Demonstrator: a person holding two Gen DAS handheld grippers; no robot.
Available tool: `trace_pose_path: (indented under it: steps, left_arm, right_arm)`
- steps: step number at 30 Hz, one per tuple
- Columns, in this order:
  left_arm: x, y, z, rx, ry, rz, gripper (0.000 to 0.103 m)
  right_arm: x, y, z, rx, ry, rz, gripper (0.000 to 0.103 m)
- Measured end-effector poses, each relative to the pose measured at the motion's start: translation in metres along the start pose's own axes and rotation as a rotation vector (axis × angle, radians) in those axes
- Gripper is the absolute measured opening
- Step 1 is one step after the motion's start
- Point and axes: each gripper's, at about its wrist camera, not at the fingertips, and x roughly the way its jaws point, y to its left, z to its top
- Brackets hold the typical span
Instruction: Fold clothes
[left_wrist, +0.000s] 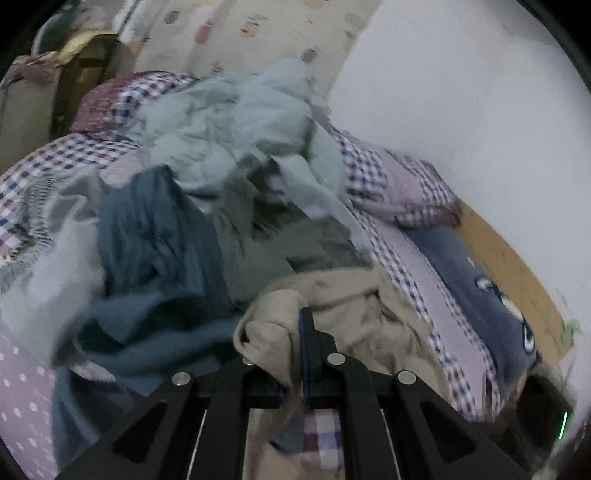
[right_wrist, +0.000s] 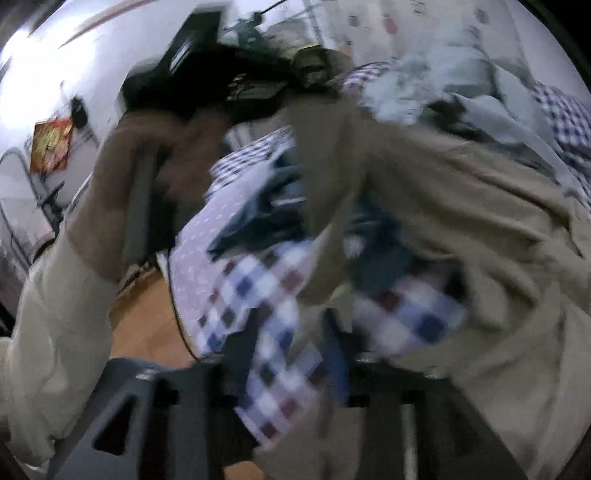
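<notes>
1. Beige cloth was the story: the beige garment (left_wrist: 343, 306) sat bunched at the near edge of the bed, and the left gripper (left_wrist: 295, 332) had its fingers pinched together on a fold of it.

2. Over on the right wrist view, that same beige garment (right_wrist: 443, 184) stretched up and across the frame, draped and taut-looking, so it seemed lifted clear of the bedding in part.

3. The right gripper (right_wrist: 291, 332) was a smear of motion blur; its fingers stood a little apart with checked bedding showing between them, and beige cloth crossed close by. Whether it had hold of anything, I could not tell.

4. Behind the beige piece lay the pile: a dark blue garment (left_wrist: 155, 240), a grey-green garment (left_wrist: 266, 236) and a pale blue garment (left_wrist: 251, 122), all crumpled and heaped on the checked bedsheet (left_wrist: 55, 158). None of them lay flat or squared.

5. No neat folded stack showed in either view.

6. Judgement call: plenty of folding was left. The beige piece was in hand but creased, not yet in any tidy shape, and at least three more garments waited rumpled.

7. A person's sleeve (right_wrist: 55, 332) filled the left of the right wrist view.
</notes>
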Motion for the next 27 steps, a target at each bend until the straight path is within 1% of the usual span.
trace_pose_path:
  steps: [2,5,6,7,10,14,17,21,23,27]
  left_arm:
    - [0.005,-0.015,-0.016,0.045,0.033,-0.035,0.005]
    - [0.013,-0.046,-0.050,0.144,0.115,-0.068,0.005]
    - [0.016,-0.057,-0.062,0.179,0.149,-0.079,0.005]
    - [0.022,-0.069,-0.077,0.221,0.201,-0.097,0.005]
    - [0.034,-0.100,-0.117,0.350,0.328,-0.123,0.005]
    - [0.050,-0.130,-0.159,0.555,0.465,-0.090,0.005]
    - [0.052,-0.128,-0.163,0.547,0.492,-0.090,0.005]
    - [0.050,-0.122,-0.163,0.504,0.499,-0.086,0.005]
    - [0.047,-0.127,-0.169,0.509,0.497,-0.071,0.005]
    - [0.045,-0.127,-0.171,0.516,0.483,-0.048,0.005]
  right_arm:
    - [-0.024,-0.034,0.009,0.065,-0.046,-0.065,0.045]
    - [-0.054,-0.085,0.024,0.191,-0.107,-0.129,0.047]
    - [-0.063,-0.100,0.028,0.231,-0.128,-0.145,0.048]
    - [-0.070,-0.113,0.032,0.268,-0.146,-0.159,0.049]
    - [-0.079,-0.142,0.034,0.364,-0.178,-0.155,0.051]
    - [-0.065,-0.163,0.028,0.448,-0.176,-0.130,0.051]
    - [-0.048,-0.177,0.023,0.495,-0.159,-0.104,0.051]
    - [-0.030,-0.191,0.032,0.484,-0.147,-0.112,0.051]
    - [-0.020,-0.198,0.036,0.479,-0.141,-0.116,0.051]
    - [-0.002,-0.211,0.045,0.469,-0.129,-0.124,0.051]
